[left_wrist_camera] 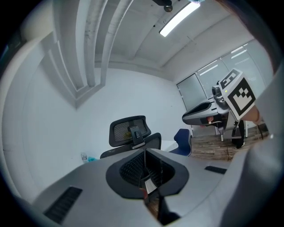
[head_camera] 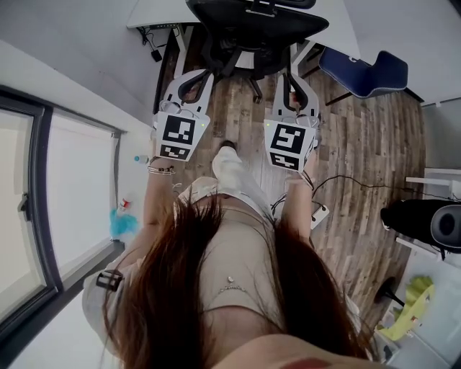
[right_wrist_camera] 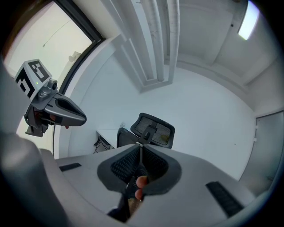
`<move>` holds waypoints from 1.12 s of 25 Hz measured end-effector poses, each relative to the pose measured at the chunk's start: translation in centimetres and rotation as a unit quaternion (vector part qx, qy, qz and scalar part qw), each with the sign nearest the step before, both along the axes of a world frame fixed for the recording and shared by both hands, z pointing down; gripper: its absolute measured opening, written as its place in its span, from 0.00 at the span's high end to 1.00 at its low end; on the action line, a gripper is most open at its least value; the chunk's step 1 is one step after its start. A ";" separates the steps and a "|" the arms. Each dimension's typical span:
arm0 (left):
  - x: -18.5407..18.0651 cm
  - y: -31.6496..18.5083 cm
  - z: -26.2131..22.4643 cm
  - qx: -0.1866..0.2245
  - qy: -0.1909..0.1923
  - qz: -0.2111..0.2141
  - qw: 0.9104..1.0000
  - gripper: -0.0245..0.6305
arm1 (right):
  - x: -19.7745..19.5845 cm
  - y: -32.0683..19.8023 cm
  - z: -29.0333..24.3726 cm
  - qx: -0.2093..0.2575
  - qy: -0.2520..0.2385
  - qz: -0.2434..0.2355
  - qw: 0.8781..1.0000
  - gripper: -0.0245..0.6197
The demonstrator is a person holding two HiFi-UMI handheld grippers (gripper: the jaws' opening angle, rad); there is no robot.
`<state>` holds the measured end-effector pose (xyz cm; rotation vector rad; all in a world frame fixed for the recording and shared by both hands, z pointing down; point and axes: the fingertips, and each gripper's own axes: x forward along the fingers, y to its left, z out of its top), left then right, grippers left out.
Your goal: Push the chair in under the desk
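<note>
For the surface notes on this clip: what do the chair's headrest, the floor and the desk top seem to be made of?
Chair headrest: black mesh in a matt, plastic-looking frame; you can see through the weave. Floor: wood or wood-look planks, matt, with grain and plank seams showing. Desk top: smooth white board, probably laminate, though too little of it shows to be sure.
</note>
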<state>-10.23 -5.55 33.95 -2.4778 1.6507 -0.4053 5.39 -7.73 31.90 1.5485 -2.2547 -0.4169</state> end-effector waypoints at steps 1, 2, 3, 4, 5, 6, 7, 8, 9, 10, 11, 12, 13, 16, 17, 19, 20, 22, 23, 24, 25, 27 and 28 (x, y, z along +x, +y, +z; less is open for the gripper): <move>0.0 0.4 0.1 0.000 0.001 -0.001 1.000 0.94 | -0.1 0.3 -0.1 0.004 -0.001 -0.003 1.000 0.90; 0.0 0.8 0.1 0.000 0.003 -0.002 1.000 0.94 | -0.1 0.7 -0.1 0.005 -0.001 -0.003 1.000 0.90; 0.0 1.2 0.1 0.000 0.004 -0.003 1.000 0.94 | 0.0 1.1 -0.1 0.004 -0.001 -0.001 1.000 0.91; 0.0 1.5 0.1 0.001 0.006 -0.004 1.000 0.94 | 0.1 1.4 0.0 0.002 -0.002 0.001 1.000 0.91; 0.0 1.8 0.0 0.002 0.007 -0.006 1.000 0.94 | 0.1 1.8 0.0 0.000 -0.002 0.003 1.000 0.91; -0.1 2.1 -0.1 0.003 0.009 -0.007 1.000 0.94 | 0.1 2.1 -0.1 0.001 -0.002 0.003 1.000 0.91; -0.1 2.4 -0.2 0.004 0.012 -0.008 1.000 0.94 | 0.1 2.3 -0.3 0.005 -0.002 0.001 1.000 0.91; -0.1 2.7 -0.3 0.004 0.016 -0.008 1.000 0.95 | 0.1 2.7 -0.3 0.007 -0.001 0.001 1.000 0.91; -0.1 3.0 -0.3 0.004 0.019 -0.008 1.000 0.94 | 0.1 3.0 -0.3 0.007 0.000 0.004 1.000 0.91; -0.1 3.3 -0.3 0.004 0.021 -0.008 1.000 0.95 | 0.1 3.4 -0.3 0.007 0.001 0.005 1.000 0.91; -0.1 3.6 -0.3 0.005 0.022 -0.008 1.000 0.95 | 0.1 3.8 -0.4 0.009 0.002 0.003 1.000 0.91; 0.0 3.8 -0.3 0.005 0.023 -0.008 1.000 0.96 | 0.1 4.0 -0.4 0.011 0.003 0.002 1.000 0.91; 0.1 4.1 -0.4 0.006 0.026 -0.007 1.000 0.96 | 0.1 4.2 -0.4 0.012 0.004 0.002 1.000 0.91; 0.4 4.5 -0.6 0.010 0.040 -0.003 0.999 0.96 | 0.2 4.6 -0.6 0.015 0.004 0.001 1.000 0.91; 0.4 4.7 -0.7 0.011 0.044 -0.002 0.999 0.96 | 0.2 4.7 -0.6 0.017 0.004 0.000 1.000 0.91; 0.4 5.0 -1.0 0.017 0.053 -0.006 0.998 0.96 | 0.3 4.9 -0.6 0.018 0.006 0.001 1.000 0.92; 0.2 5.0 -1.1 0.021 0.059 -0.010 0.998 0.96 | 0.3 5.0 -0.6 0.020 0.007 0.001 1.000 0.92; -0.2 5.2 -1.4 0.028 0.070 -0.017 0.997 0.96 | 0.4 5.3 -0.5 0.020 0.010 0.005 1.000 0.92; -0.3 5.3 -1.5 0.032 0.074 -0.020 0.997 0.96 | 0.6 5.5 -0.4 0.017 0.012 0.009 1.000 0.92; -0.5 5.3 -1.6 0.035 0.079 -0.022 0.996 0.96 | 0.7 5.6 -0.3 0.016 0.013 0.010 1.000 0.92; -0.5 5.4 -1.8 0.038 0.085 -0.023 0.995 0.96 | 0.8 5.7 -0.3 0.016 0.013 0.010 1.000 0.92; -0.5 5.5 -2.3 0.042 0.101 -0.020 0.994 0.96 | 0.9 5.8 -0.2 0.016 0.014 0.010 1.000 0.92; -0.4 5.5 -2.5 0.042 0.112 -0.016 0.993 0.96 | 0.9 5.8 -0.2 0.017 0.015 0.009 1.000 0.92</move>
